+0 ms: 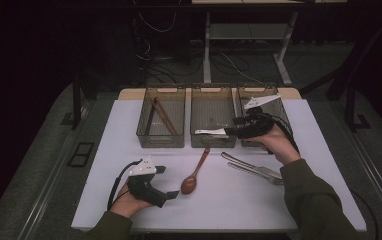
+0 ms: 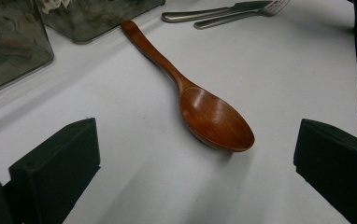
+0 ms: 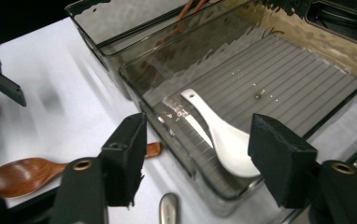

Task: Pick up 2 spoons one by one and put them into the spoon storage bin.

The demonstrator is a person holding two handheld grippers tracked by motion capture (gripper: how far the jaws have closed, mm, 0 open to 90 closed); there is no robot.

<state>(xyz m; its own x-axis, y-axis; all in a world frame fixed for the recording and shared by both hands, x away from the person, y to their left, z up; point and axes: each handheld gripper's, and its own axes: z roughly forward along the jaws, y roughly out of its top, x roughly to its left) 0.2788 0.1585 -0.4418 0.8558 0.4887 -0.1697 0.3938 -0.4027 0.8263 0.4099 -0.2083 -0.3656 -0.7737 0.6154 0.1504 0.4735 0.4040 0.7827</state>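
On the left side of the table, the left gripper (image 1: 168, 183) waits with its jaws spread wide and empty, aimed at the wooden spoon (image 1: 194, 172). That spoon is glossy and rounded, so I judge a pinch on its bowl could slip; its handle nearly touches the middle bin (image 1: 213, 142), which might get bumped. Further right, the right gripper (image 1: 231, 133) hangs over that bin, jaws parted and holding nothing, the white ceramic spoon (image 3: 218, 133) lying on the bin floor below. Smooth and probably brittle, it could chip if knocked. Rightmost lie metal tongs (image 1: 251, 167).
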